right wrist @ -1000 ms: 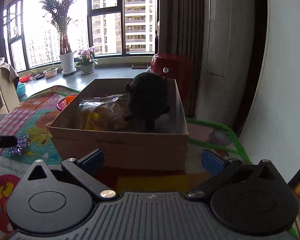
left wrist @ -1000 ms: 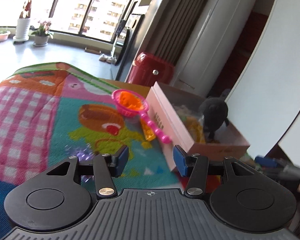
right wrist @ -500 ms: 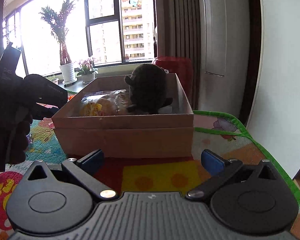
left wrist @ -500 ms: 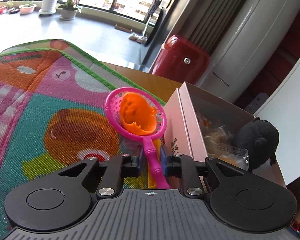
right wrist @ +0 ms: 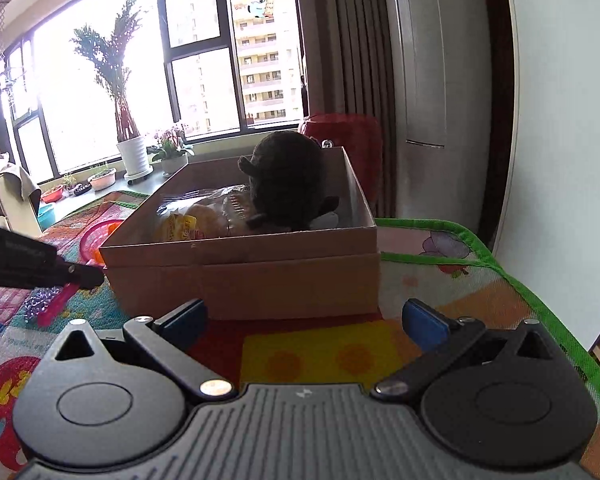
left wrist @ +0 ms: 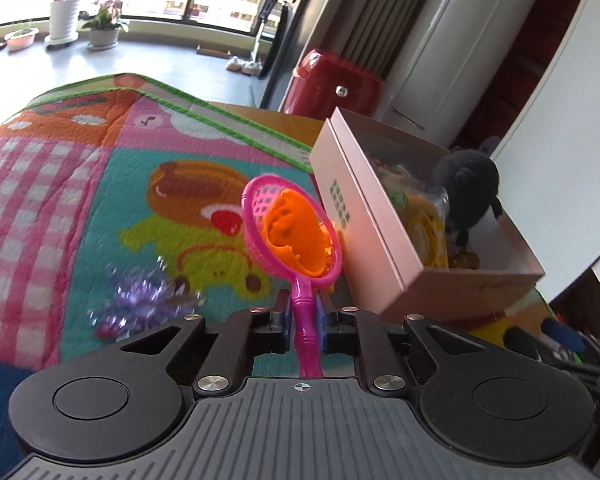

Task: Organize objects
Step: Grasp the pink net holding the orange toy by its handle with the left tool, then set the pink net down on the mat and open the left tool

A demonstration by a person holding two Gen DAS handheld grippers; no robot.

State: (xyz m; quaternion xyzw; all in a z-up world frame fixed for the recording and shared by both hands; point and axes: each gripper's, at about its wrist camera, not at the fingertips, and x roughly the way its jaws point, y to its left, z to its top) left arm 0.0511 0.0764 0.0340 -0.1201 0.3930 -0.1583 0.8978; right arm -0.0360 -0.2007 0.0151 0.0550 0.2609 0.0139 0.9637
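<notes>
Left tool [left wrist: 303,316] pinches the pink net scoop [left wrist: 290,236] by its handle, an orange toy [left wrist: 298,236] in the net, just beside the cardboard box [left wrist: 364,216]. Right tool [right wrist: 305,318] hangs spread before the box, nothing between its fingers.

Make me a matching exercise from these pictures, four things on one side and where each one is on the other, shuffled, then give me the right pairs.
Things:
1. pink toy net
2. black plush toy
3. purple tinsel bow
4. right gripper

Places or states:
A. lying loose on the play mat
B. inside the cardboard box
C. open, nothing between its fingers
D. handle clamped in the left gripper

Pairs: 1-D, 2-B, 3-A, 4-C
</notes>
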